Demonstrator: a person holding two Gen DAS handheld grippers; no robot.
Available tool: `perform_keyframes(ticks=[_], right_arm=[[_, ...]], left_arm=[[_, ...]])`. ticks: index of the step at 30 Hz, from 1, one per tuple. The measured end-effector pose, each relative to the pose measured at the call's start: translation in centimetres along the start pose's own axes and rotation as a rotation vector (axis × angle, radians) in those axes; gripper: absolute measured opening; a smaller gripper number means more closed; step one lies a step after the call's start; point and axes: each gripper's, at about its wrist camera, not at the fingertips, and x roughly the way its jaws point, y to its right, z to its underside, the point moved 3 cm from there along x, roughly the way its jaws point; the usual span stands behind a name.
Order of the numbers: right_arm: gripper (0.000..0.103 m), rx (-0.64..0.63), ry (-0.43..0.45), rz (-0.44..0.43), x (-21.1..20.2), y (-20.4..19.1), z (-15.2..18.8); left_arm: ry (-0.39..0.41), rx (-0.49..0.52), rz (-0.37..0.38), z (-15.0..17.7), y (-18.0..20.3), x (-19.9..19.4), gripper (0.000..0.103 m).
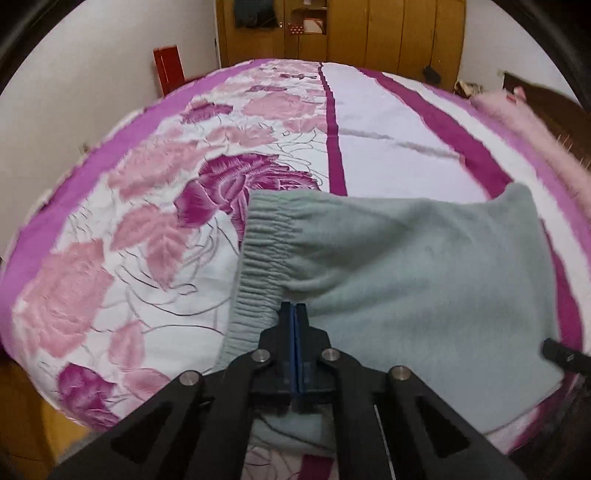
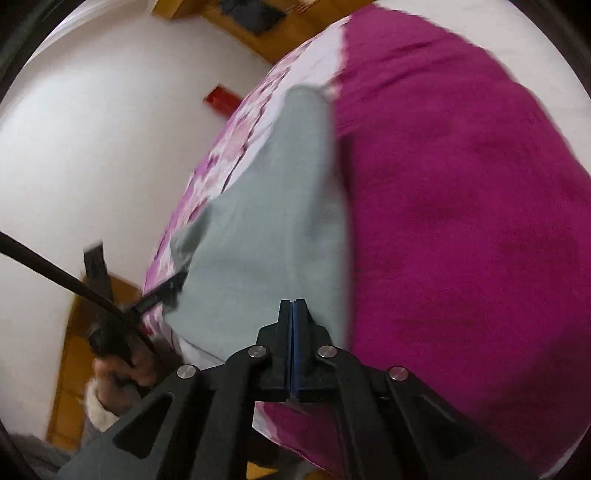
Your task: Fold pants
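Note:
Grey-green fleece pants (image 1: 413, 273) lie folded on the bed, the ribbed elastic waistband (image 1: 266, 251) at their left edge. My left gripper (image 1: 294, 308) is shut, its tips at the fabric just right of the waistband; whether cloth is pinched I cannot tell. In the right wrist view the pants (image 2: 258, 236) stretch away along the bed's edge. My right gripper (image 2: 293, 306) is shut at their near right edge, with no cloth visibly between the pads. The left gripper's tip (image 2: 166, 291) shows at the pants' left side, and the right gripper's tip (image 1: 565, 356) shows in the left view.
The bed (image 1: 147, 206) has a pink and purple flowered cover, with a magenta band (image 2: 461, 221). A pink fluffy cloth (image 1: 535, 125) lies at the far right. A wooden wardrobe (image 1: 369, 33) and a red box (image 1: 169, 68) stand behind the bed. White wall is at left.

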Motion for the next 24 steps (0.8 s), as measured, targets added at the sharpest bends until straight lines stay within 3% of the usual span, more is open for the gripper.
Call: perform_keyframes(ticks=[4,6,8,10,12,14,15,16,17,18,19,20,24], right_arm=[[0.000,-0.002,0.056,0.025,-1.7,-0.2,-0.3],[0.000,-0.032,0.091,-0.027,-2.6,-1.5,-0.5],[0.000,-0.057,0.083,-0.150,-2.5,-3.3,-0.6],[0.000,-0.096,0.046,-0.200,-1.9,-4.8,-0.1],[0.000,-0.179,0.043,-0.055,-1.7,-6.1,0.9],[0.002,-0.306,0.172,0.209,-3.3,-7.1,2.9],[0.016,-0.330,0.237,0.268,-4.4,-7.1,3.9],[0.027,-0.329,0.297,0.306,-5.5,-6.9,5.0],[0.048,-0.305,0.342,0.327,-6.4,-6.3,5.8],[0.051,-0.278,0.368,0.334,-7.0,-5.6,5.9],[0.051,-0.248,0.379,0.339,-7.4,-5.0,6.0],[0.051,-0.208,0.375,0.339,-7.6,-4.4,5.7],[0.051,-0.234,0.363,0.351,-7.7,-4.4,5.8]], left_arm=[[0.016,0.008,-0.007,0.3,-0.3,-0.2,0.003],[0.014,0.025,-0.003,0.2,-0.1,-1.0,0.003],[0.020,0.017,0.043,0.3,0.2,-2.4,0.016],[0.034,0.009,0.083,0.4,0.7,-4.0,0.026],[0.036,0.010,0.100,0.7,1.5,-5.2,0.027],[0.045,0.026,0.130,1.6,2.8,-6.6,0.027],[0.054,0.063,0.163,2.2,4.0,-7.4,0.031],[0.063,0.106,0.190,2.8,5.3,-8.0,0.034],[0.077,0.164,0.221,3.4,6.8,-8.6,0.044],[0.094,0.247,0.267,4.2,8.7,-9.0,0.054],[0.104,0.327,0.304,4.8,10.3,-9.2,0.056],[0.110,0.429,0.322,5.7,12.3,-9.1,0.056],[0.125,0.653,0.337,8.0,17.0,-7.9,0.056]])
